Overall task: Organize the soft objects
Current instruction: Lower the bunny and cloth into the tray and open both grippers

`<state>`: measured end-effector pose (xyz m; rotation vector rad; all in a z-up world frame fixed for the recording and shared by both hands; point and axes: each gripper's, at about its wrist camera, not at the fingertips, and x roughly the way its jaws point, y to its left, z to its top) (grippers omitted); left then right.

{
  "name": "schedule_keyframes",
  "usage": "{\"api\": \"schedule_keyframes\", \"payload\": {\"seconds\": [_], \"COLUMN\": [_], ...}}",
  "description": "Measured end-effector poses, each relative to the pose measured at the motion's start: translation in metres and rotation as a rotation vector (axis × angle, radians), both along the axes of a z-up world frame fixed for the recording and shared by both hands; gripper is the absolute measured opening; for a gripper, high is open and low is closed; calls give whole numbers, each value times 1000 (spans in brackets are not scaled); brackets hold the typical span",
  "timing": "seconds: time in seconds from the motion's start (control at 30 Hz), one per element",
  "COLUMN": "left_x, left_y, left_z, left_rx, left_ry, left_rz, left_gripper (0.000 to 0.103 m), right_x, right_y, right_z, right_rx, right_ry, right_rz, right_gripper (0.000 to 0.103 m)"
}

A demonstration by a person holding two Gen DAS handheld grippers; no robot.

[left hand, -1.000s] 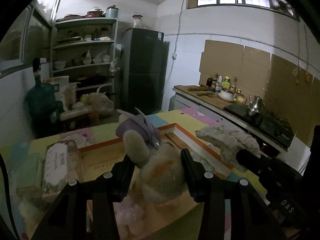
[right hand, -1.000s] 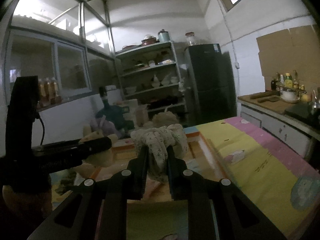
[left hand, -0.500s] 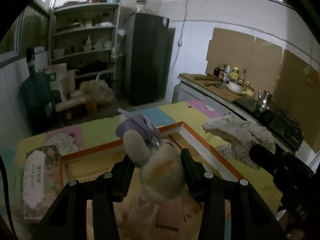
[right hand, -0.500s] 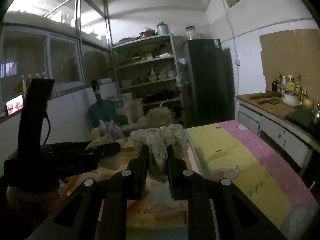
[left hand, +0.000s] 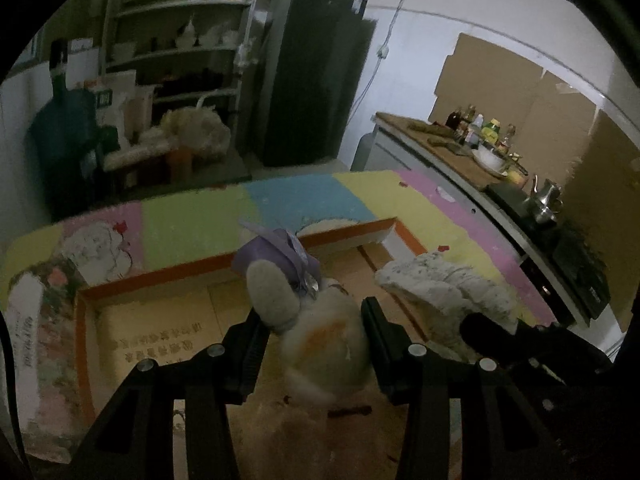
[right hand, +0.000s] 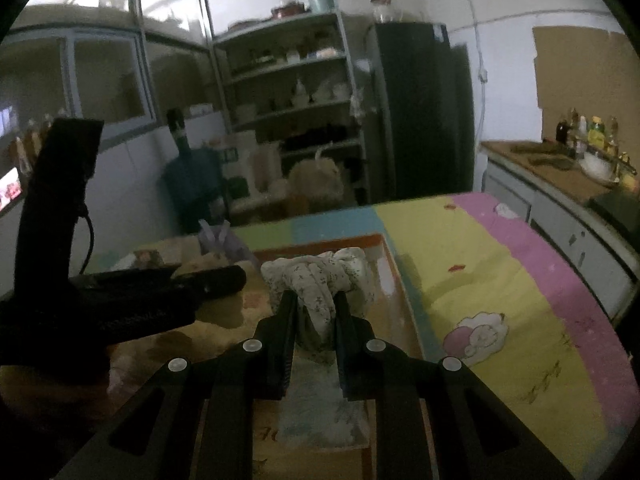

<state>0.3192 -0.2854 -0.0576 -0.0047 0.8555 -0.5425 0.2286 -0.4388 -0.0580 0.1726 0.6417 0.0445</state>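
Note:
My left gripper is shut on a cream plush toy with a purple hat, held over an open cardboard box with an orange rim. My right gripper is shut on a white floral cloth bundle, also over the box. The cloth shows in the left wrist view to the right of the plush. The left gripper and the plush show at the left of the right wrist view.
The box lies on a table with a pastel patchwork cover. Pale soft items lie in the box bottom. A counter with bottles and a kettle stands to the right. Shelves and a dark fridge stand behind.
Both grippers have tilted down and moved lower over the box, still holding the plush and the cloth. More of the box floor shows now.

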Motion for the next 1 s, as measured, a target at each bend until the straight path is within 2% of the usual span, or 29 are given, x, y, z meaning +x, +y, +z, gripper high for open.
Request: {"api": "schedule_keyframes", "payload": {"seconds": [0.1, 0.37, 0.5, 0.7, 0.77, 0.8, 0.87, 1.0], "left_x": [5, 8, 9, 5, 2, 0, -3, -11], "left_y": [0, -3, -5, -9, -9, -9, -9, -7], "left_z": [-9, -15, -15, -12, -11, -10, -6, 4], "left_rx": [2, 8, 13, 48, 47, 51, 57, 63], "left_ry": [36, 58, 67, 33, 25, 12, -15, -67], "left_rz": [6, 8, 2, 15, 8, 8, 12, 22], "left_gripper": [47, 49, 49, 51, 57, 66, 77, 79], "right_x": [9, 23, 28, 27, 26, 25, 24, 18], "right_y": [2, 3, 1, -1, -1, -1, 0, 4], "right_z": [-6, -17, -21, -26, -26, -26, -25, -22], "right_rx": [0, 2, 14, 44, 48, 46, 37, 28], "right_ry": [33, 88, 108, 119, 113, 111, 106, 92], "right_rz": [20, 24, 28, 30, 35, 35, 37, 40], "right_gripper": [19, 19, 23, 32, 41, 48, 51, 54]}}
